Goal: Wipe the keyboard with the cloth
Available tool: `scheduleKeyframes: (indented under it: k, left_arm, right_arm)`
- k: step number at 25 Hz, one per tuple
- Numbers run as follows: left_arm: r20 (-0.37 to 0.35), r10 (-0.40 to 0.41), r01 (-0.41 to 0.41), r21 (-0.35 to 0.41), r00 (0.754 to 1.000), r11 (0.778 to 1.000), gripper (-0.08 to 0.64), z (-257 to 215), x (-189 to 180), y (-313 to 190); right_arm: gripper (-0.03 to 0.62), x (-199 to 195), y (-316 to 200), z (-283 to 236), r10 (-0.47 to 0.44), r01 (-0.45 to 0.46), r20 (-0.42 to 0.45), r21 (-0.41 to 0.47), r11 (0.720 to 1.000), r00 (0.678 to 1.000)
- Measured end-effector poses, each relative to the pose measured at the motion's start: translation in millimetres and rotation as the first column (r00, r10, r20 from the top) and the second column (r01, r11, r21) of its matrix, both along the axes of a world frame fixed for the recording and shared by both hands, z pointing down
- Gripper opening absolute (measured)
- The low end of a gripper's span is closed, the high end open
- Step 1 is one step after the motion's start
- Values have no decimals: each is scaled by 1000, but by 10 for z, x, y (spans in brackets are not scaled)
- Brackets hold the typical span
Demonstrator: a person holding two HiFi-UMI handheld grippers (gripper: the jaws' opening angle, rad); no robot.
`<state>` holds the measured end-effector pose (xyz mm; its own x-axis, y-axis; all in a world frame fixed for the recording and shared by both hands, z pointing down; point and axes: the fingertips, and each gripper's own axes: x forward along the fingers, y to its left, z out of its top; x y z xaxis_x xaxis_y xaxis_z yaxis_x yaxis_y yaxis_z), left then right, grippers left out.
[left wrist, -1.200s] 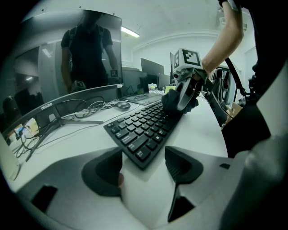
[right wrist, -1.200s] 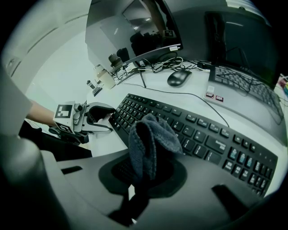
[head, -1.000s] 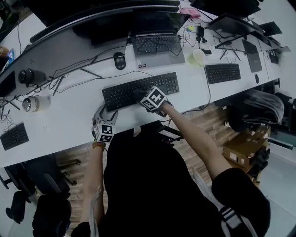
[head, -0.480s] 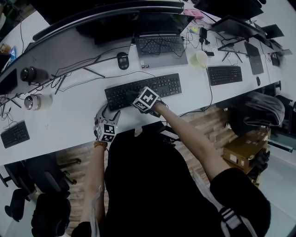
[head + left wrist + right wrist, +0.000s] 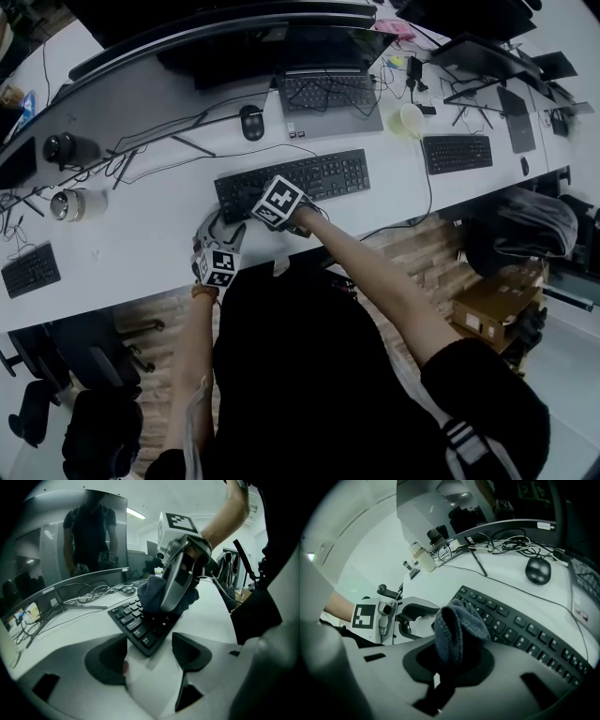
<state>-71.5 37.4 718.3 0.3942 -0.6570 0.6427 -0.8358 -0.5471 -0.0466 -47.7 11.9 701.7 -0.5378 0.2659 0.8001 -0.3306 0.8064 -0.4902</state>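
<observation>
1. Left gripper (image 5: pixel 212 228): at the near edge of the desk (image 5: pixel 131 253), just left of the keyboard. Its jaws stand apart and clamp nothing. The near-left corner of the keyboard reaches in between them. In its own view (image 5: pixel 149 651) bare desk shows below that corner.
2. Right gripper (image 5: pixel 255 201): reaches over the left part of the keyboard. Its jaws are closed on the cloth, seen plainly in its own view (image 5: pixel 450 665).
3. Cloth (image 5: pixel 459 627): a dark blue-grey wad that bulges out ahead of the right jaws. It is pressed down on the keys at the left end, as the left gripper view (image 5: pixel 151 592) shows.
4. Keyboard (image 5: pixel 309 178): black, lying flat across the desk in front of the person. The middle and right keys are uncovered.
5. Mouse (image 5: pixel 251 122) and laptop (image 5: pixel 330 94): farther back, well apart from the cloth.
6. Progress, as a judgement: wiping is under way, with the cloth in contact at the left end. No dust or streak marks which keys are done, so the share finished cannot be told. A pass rightward over the uncovered keys is probably what is left.
</observation>
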Motion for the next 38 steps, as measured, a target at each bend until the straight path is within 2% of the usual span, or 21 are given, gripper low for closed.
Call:
scheduleKeyframes:
  k: [13,16,18,20,24,26,27,29,30,32,34,36,38]
  left_arm:
    - [1,3,-3,1,1000,1000,295,-5,-4,-6]
    - [1,3,-3,2,1000,1000,295,-1,9,3]
    - [1,5,-5,2,1000,1000,295,4,16,8]
    - [1,6,-6,-3,1000,1000,295,7,9,13]
    - [-37,2,-3,-37,999,999,295,5,-5,8]
    - [-71,-4,1,-45,997,999,295,-85,-14,-17]
    - [-82,-1,-1,-25,997,1000,295,-173,-10,-49]
    - [-102,6,-2,45,995,999,295,-419,8,-168]
    - [-117,4,6,84,993,996,295,-570,17,-252]
    - [-151,-10,35,165,988,986,295,-906,34,-453]
    - [-192,-23,71,245,981,967,293,-1282,70,-667]
    - [-230,-24,100,322,973,942,291,-1678,141,-856]
    - [-239,-19,115,395,971,911,291,-2053,225,-1007]
  right_arm:
    - [35,-459,133,-22,-41,42,31,-17,999,999]
    - [35,-556,165,-122,-5,12,126,-53,999,992]
    - [37,-622,174,-269,34,-14,214,-93,996,976]
    - [37,-673,160,-473,42,-13,295,-98,995,955]
    - [37,-644,-42,-966,26,-24,428,-9,1000,904]
    - [37,-580,-232,-1257,45,-79,493,49,996,869]
    - [37,-528,-341,-1408,54,-117,523,87,989,850]
    - [37,-388,-567,-1706,64,-203,575,182,962,816]
    - [37,-304,-675,-1851,65,-250,597,233,940,800]
    - [37,-119,-877,-2136,70,-349,634,327,878,770]
    - [37,76,-1043,-2403,74,-442,656,417,794,752]
    - [38,252,-1141,-2630,73,-512,660,502,697,747]
    - [38,391,-1183,-2831,69,-567,667,570,595,742]
